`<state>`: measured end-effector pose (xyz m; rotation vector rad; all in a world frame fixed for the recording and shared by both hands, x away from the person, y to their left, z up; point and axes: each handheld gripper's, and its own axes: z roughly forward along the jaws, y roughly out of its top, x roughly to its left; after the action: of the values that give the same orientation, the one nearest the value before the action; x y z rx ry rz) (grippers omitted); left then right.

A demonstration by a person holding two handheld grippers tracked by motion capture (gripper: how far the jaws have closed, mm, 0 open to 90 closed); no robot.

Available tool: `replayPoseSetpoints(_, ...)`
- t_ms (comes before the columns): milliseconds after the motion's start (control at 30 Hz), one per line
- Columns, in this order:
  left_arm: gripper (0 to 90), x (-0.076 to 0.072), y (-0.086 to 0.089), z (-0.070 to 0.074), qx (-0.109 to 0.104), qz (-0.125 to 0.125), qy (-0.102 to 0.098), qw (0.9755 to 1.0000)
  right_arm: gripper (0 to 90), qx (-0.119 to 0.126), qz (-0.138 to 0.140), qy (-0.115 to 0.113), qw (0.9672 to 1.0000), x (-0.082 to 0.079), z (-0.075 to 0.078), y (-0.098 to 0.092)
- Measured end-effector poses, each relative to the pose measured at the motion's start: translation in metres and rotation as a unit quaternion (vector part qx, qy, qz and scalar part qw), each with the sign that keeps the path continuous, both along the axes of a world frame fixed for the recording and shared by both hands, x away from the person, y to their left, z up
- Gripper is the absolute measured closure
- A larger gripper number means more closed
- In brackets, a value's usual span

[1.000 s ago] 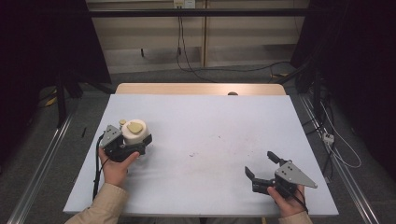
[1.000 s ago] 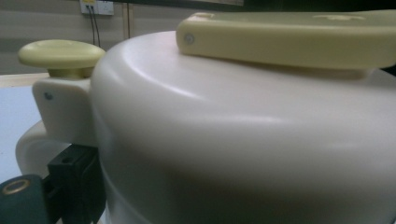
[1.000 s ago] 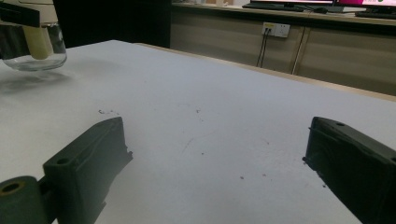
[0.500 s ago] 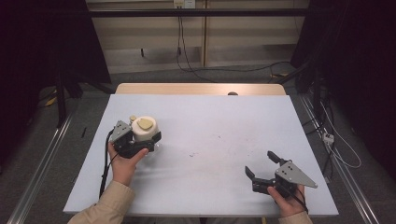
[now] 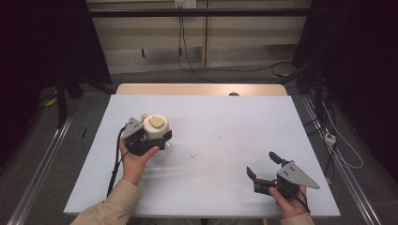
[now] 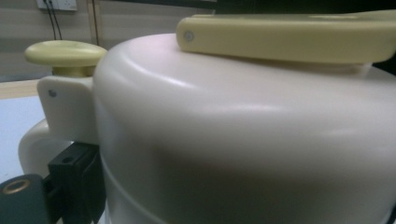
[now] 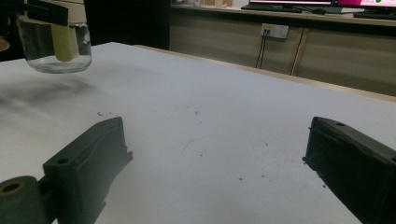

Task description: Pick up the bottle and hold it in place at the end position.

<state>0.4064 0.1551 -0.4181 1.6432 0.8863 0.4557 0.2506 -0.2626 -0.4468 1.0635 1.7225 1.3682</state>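
Note:
A cream container (image 5: pixel 155 124) with a yellow flat handle on its lid and a clear glass base is clamped in my left gripper (image 5: pixel 158 138), at the left of the white table (image 5: pixel 220 122). In the left gripper view its cream wall (image 6: pixel 243 140) is very close, with the yellow handle (image 6: pixel 289 31) on top and a yellow knob (image 6: pixel 65 52) at its side. In the right gripper view the glass base (image 7: pixel 58 46) appears to hang just above the tabletop, over its shadow. My right gripper (image 5: pixel 261 163) rests open near the front right edge, nothing between its jaws (image 7: pixel 217 135).
A wooden strip (image 5: pixel 202 89) runs along the table's far edge, with a small dark object (image 5: pixel 233 93) on it. Faint dark specks (image 5: pixel 195 154) mark the table's middle. Cables lie on the floor behind and to the right (image 5: pixel 338 145).
My left gripper has carried the cream container to the right, toward the table's middle. The right gripper has stayed where it was.

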Motion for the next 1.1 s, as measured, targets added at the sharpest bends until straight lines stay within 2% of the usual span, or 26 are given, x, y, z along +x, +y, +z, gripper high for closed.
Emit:
replayPoseSetpoints(100,6.3,0.002,-0.006,0.001,-0.004,-0.004,-0.001,1.0,4.6,-0.001,-0.001,0.0,1.0,0.0,0.0,0.0)
replayPoseSetpoints(367,6.3,0.006,-0.021,-0.001,0.003,-0.014,-0.001,0.9999,4.6,-0.001,-0.002,0.0,1.0,0.0,0.0,0.0)
replayPoseSetpoints(533,6.3,0.008,-0.027,-0.001,0.008,-0.02,-0.004,0.9998,4.6,0.0,-0.001,0.0,1.0,0.0,0.0,0.0)
replayPoseSetpoints(833,6.3,0.015,-0.037,-0.001,0.002,-0.024,-0.003,0.9997,4.6,-0.001,-0.001,0.0,1.0,0.0,0.0,0.0)
replayPoseSetpoints(1100,6.3,0.02,-0.045,-0.005,0.005,-0.026,-0.001,0.9997,4.6,0.0,-0.002,0.0,1.0,0.0,0.0,-0.001)
